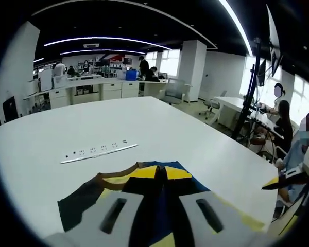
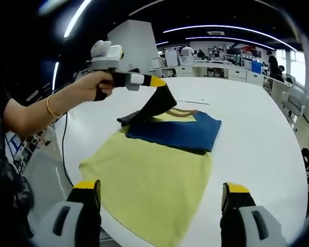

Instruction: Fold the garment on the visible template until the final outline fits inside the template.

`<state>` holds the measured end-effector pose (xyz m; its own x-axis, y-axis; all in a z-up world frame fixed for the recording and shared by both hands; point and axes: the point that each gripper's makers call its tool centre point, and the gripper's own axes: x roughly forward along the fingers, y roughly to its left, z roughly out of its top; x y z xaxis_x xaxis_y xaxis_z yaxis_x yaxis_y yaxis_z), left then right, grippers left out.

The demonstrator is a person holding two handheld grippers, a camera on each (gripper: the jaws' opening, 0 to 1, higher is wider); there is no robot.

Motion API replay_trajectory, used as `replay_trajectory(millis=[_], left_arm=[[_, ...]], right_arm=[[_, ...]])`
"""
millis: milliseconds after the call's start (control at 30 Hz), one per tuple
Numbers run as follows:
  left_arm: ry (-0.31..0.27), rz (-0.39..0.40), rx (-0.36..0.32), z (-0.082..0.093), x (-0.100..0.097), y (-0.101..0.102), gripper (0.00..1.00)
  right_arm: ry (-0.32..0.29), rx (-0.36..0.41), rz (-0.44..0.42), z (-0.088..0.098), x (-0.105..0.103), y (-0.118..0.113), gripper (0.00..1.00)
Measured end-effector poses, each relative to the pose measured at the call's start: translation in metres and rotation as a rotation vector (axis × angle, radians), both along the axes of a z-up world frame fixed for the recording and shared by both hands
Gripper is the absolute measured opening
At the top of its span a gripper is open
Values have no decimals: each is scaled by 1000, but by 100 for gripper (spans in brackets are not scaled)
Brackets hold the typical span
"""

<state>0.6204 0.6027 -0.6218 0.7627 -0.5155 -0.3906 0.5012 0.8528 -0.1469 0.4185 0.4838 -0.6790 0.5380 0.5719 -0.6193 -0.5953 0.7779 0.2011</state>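
Note:
A blue, yellow and dark brown garment (image 2: 177,131) lies partly folded on the far half of a pale yellow template sheet (image 2: 144,180) on the white table (image 2: 257,134). The left gripper (image 2: 158,85), held in a person's hand, is shut on a dark flap of the garment (image 2: 153,107) and holds it up off the pile. In the left gripper view the same dark cloth (image 1: 162,206) runs between my left gripper's (image 1: 160,174) jaws. My right gripper (image 2: 162,200) stands wide open over the sheet's near edge, holding nothing. It also enters at the right (image 1: 286,180).
A white power strip (image 1: 99,153) lies on the table beyond the garment. A black cable (image 2: 64,146) hangs off the table's left edge under the person's arm (image 2: 46,108). People sit at desks on the right (image 1: 283,118). Bare table surrounds the sheet.

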Motion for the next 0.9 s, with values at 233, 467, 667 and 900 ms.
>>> replay_trajectory(millis=[233, 467, 667, 900], left_arm=[[-2, -47, -33, -3, -5, -20, 1], [11, -106, -70, -11, -20, -41, 1], [45, -150, -81, -27, -33, -59, 1], [82, -170, -45, -52, -41, -65, 1]], right_arm=[[6, -2, -8, -3, 0, -3, 98], [3, -6, -11, -3, 1, -5, 98], [4, -4, -11, -4, 1, -4, 98], [7, 0, -26, -6, 2, -7, 98]])
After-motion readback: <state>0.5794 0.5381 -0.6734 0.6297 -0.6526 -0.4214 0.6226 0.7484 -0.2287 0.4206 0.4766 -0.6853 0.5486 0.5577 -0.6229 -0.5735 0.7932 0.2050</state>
